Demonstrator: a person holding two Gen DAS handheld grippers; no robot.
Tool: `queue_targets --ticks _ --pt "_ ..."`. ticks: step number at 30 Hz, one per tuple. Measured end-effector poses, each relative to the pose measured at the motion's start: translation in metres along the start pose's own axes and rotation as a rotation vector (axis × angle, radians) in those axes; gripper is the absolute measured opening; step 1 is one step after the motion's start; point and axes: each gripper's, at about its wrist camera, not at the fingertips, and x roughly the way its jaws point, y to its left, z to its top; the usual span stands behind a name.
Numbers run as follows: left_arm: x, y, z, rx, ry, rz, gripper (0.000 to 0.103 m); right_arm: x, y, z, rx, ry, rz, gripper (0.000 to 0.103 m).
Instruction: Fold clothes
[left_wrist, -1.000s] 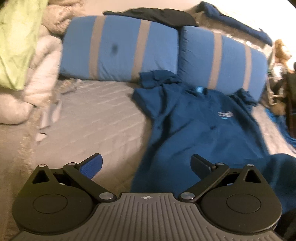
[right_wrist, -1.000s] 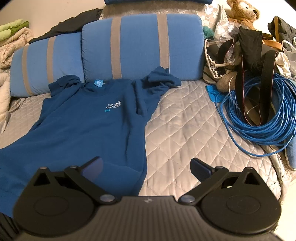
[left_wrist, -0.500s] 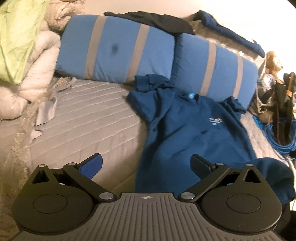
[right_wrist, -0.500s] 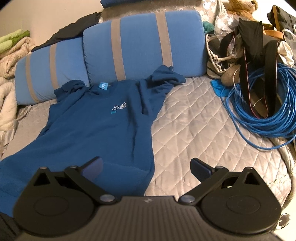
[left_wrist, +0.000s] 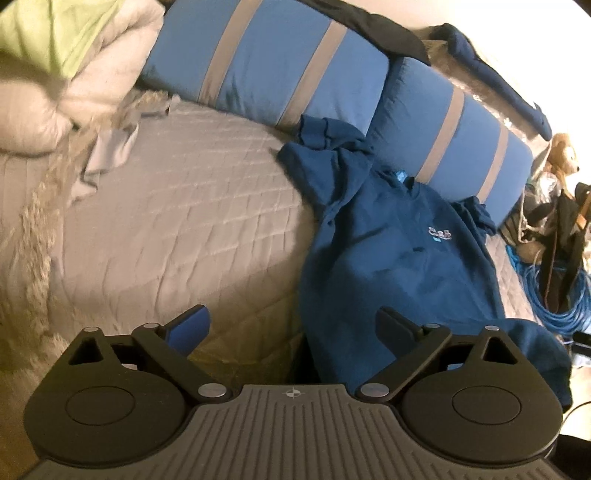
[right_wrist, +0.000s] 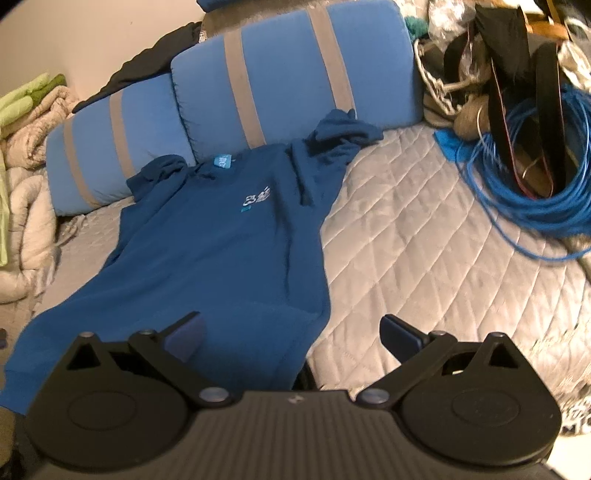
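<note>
Shirt (right_wrist: 207, 258) lies flat, front up, on the quilt (right_wrist: 424, 240) — left-centre of right view, right half of left view (left_wrist: 399, 258). Long axis runs from hem at lower left to collar at upper centre, collar pointing at the pillows (right_wrist: 288, 74); sleeves bunched against them. Left gripper (left_wrist: 291, 325) spread wide, holding nothing. Right gripper (right_wrist: 291, 332) also spread — empty, over the hem corner.

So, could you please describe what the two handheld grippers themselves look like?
The left gripper and right gripper match: black linkage arms with silver pivot pins on round black discs, a grey ribbed body with a small crosshair mark, and blue-padded jaws.
</note>
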Motion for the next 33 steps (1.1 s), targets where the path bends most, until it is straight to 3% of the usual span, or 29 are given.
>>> queue_targets --ticks 4,6,10,12,17,24,28,33 --pt "0.004 0.004 -0.008 -0.028 0.027 -0.029 0.085 -0.002 -0.005 -0.011 0.047 0.027 0.069 0.101" --pt "0.006 0.005 -0.012 -0.048 0.040 -0.060 0.064 -0.003 -0.006 -0.017 0.058 0.041 0.100 0.096" --pt "0.005 0.006 -0.015 -0.088 0.045 -0.110 0.047 -0.002 -0.002 -0.027 0.053 0.071 0.150 0.088" --pt "0.004 0.005 -0.017 -0.098 0.050 -0.131 0.030 -0.002 0.001 -0.033 0.043 0.093 0.184 0.079" --pt "-0.002 -0.002 -0.020 -0.100 0.054 -0.152 0.005 -0.003 0.010 -0.042 0.029 0.118 0.244 0.051" --pt "-0.031 -0.005 -0.020 -0.131 -0.010 -0.161 0.003 -0.026 0.008 -0.037 0.024 0.083 0.239 0.015" --pt "-0.058 -0.009 -0.019 -0.150 -0.049 -0.170 0.003 -0.046 -0.002 -0.030 0.080 0.057 0.242 0.012" --pt "-0.072 -0.015 -0.020 -0.103 -0.053 -0.121 0.003 -0.075 -0.012 -0.028 0.107 0.039 0.238 0.011"
